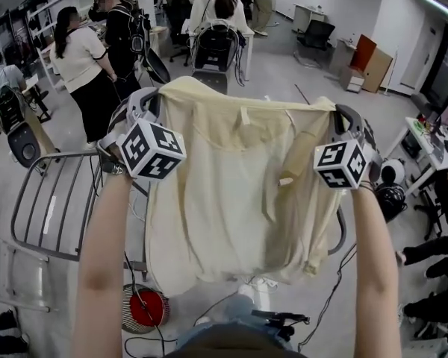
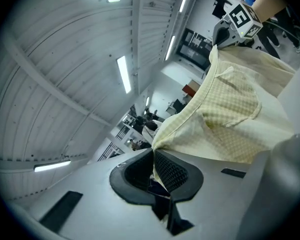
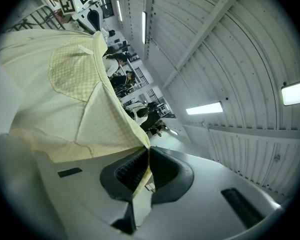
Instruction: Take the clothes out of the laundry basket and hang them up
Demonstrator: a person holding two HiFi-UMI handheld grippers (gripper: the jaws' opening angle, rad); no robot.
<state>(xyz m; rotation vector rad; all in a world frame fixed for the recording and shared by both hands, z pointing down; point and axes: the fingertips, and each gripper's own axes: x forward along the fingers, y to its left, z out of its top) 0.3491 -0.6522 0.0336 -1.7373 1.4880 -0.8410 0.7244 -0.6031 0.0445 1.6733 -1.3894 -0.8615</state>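
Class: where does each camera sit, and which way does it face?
Head view: on the head, facing steeply down at yellow shirt; forearms, left claw, right claw show.
Left gripper view: on left claw, facing ceiling; own jaws clamp shirt.
Right gripper view: on right claw, likewise.
Shared: the shirt; each gripper view shows the other claw.

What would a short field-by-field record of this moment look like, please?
Garment: pale yellow shirt, held up and spread between both grippers
Left gripper: shut on one top corner of the shirt
Right gripper: shut on the other top corner
Rack: grey metal rack, low at the left of the head view
Hanging: not yet done
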